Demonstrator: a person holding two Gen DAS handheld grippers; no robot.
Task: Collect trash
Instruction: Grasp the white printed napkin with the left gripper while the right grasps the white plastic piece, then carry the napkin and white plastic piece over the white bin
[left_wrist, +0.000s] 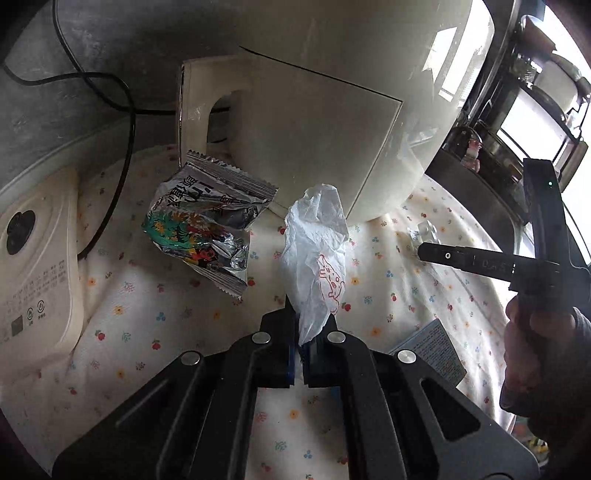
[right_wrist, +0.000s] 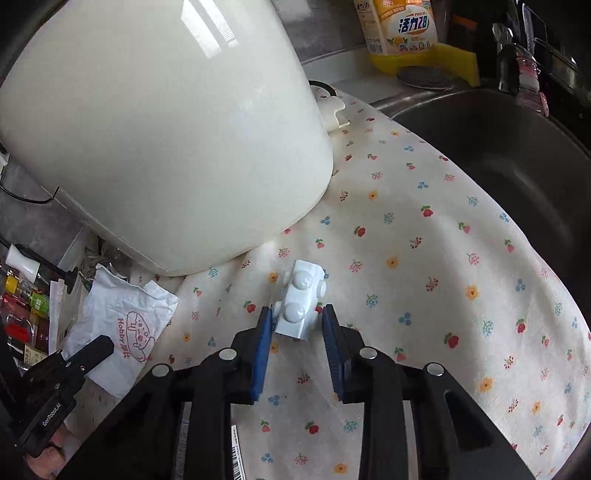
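Floral cloth (right_wrist: 424, 258) over counter, cream appliance (right_wrist: 166, 140), foil snack wrapper (left_wrist: 207, 225), white blister pack (right_wrist: 301, 302) lying on it

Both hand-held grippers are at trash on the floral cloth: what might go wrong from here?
1. The left hand-held gripper pinches only the tail of the white paper bag; it may slip.
2. The right hand-held gripper straddles the small white blister pack off-centre; it may skid or twist.
3. The snack wrapper could be forgotten.

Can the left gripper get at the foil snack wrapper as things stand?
Probably not yet: the left gripper is shut on the white plastic bag. The foil snack wrapper lies uncovered on the floral cloth nearby.
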